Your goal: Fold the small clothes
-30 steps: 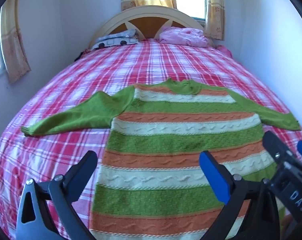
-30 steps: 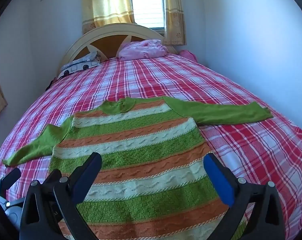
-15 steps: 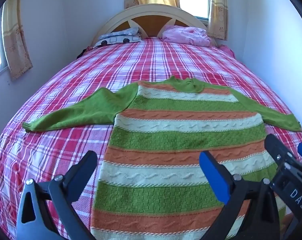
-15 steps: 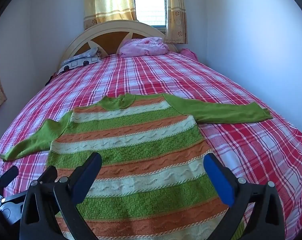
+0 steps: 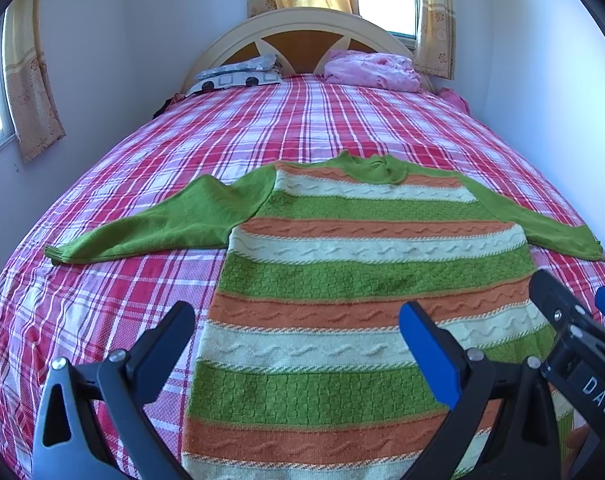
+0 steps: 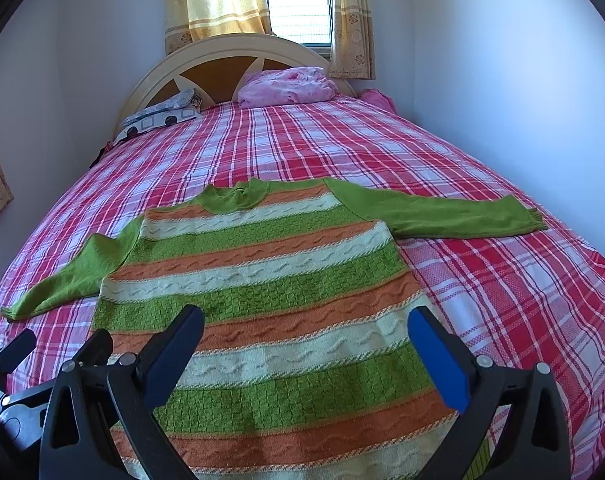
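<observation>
Both cameras have tilted up a touch, the headboard dropping lower in view, yet the striped sweater [image 5: 366,280] lies flat and unfolded on the plaid bedspread [image 5: 102,300], so folding hasn't begun. Left gripper [image 5: 298,332] and right gripper [image 6: 306,336] hover above the hem, jaws apart, empty. Only the right wrist view shows the right sleeve [image 6: 442,216] cuff fully.

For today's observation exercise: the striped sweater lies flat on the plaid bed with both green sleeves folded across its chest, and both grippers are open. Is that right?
Not quite. The sweater has both sleeves spread outward on the plaid bedspread, as both wrist views show. The left gripper and right gripper are indeed open.
</observation>
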The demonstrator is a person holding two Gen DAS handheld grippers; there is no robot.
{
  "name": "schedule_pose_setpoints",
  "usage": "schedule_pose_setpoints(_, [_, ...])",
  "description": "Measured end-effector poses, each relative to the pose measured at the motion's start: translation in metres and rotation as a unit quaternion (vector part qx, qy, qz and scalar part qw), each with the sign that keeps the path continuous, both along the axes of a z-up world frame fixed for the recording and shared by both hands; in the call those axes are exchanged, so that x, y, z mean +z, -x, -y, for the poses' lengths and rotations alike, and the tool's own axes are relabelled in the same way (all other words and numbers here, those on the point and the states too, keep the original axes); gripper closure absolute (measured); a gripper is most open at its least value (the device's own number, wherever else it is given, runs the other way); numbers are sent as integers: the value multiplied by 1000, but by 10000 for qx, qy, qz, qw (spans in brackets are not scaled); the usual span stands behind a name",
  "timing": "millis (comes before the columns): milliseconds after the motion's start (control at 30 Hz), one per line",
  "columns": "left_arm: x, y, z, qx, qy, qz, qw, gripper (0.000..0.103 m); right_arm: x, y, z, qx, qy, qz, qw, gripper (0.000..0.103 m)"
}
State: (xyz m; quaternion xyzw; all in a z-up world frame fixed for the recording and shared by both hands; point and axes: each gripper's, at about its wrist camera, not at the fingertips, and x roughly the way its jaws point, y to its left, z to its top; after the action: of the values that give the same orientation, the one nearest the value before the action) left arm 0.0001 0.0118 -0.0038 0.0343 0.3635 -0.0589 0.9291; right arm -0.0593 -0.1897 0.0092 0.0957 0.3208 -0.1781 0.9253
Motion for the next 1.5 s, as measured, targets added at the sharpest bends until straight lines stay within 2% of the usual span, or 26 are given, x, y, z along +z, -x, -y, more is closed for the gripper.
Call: schedule_pose_setpoints(1500, [-3, 3, 6, 14, -13, -23, 10000, 0, -6, -3, 5, 23, -113, -143, 9998, 1])
